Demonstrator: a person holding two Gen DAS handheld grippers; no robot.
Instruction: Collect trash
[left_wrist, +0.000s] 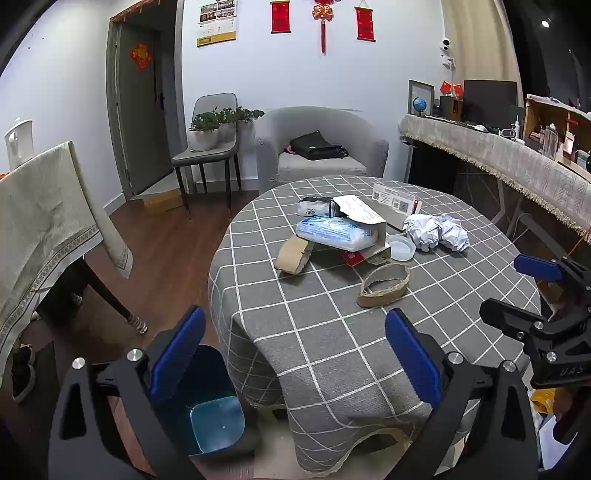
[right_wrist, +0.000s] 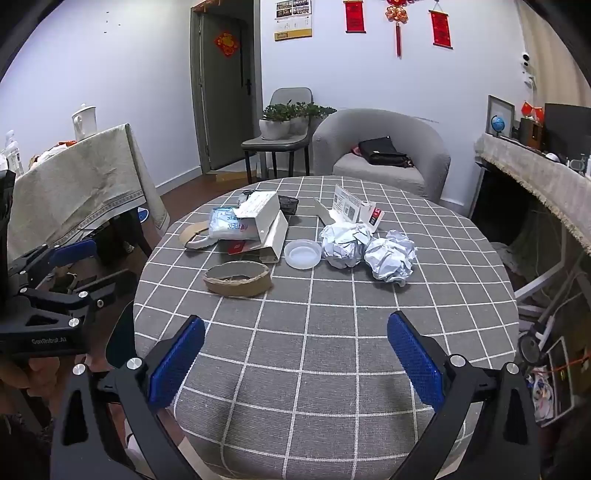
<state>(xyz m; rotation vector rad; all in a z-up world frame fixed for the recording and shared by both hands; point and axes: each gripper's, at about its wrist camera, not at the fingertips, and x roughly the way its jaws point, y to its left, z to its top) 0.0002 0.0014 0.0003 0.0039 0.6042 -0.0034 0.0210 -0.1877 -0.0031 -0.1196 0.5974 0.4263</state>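
Through my left wrist camera, my left claw (left_wrist: 293, 354) hangs released, blue pads spread wide with nothing between them, tilted down over the near edge of the surface (left_wrist: 332, 332) in its grey checked cloth. Below its left finger stands the dark trash bin (left_wrist: 218, 406), mouth open upward on the floor just beside the surface; I judge it sits there so trash can be dropped in with a short swing. The trash is heaped past the middle of the surface: a cardboard ring (left_wrist: 384, 286) lies nearest me, flat on its side with its hole facing up, its long axis running from near-left to far-right. Behind it a folded cardboard strip (left_wrist: 293, 256) leans against a plastic packet (left_wrist: 336, 230), which is tucked under an open white box (left_wrist: 369, 221). A clear round lid (left_wrist: 400, 247) and two crumpled paper balls (left_wrist: 437, 230) sit to the right. My right claw (left_wrist: 517, 288) shows at the right edge.

Through my right wrist camera, my right claw (right_wrist: 295, 354) is likewise released and empty, poised over bare cloth short of the pile. The cardboard ring (right_wrist: 238, 278) lies closest, long axis roughly left to right. The lid (right_wrist: 303, 253) sits flat, touching the nearer paper ball (right_wrist: 345, 242); the second ball (right_wrist: 389, 256) lies just beside that. My left claw (right_wrist: 85, 266) shows at the left edge, apart from everything.
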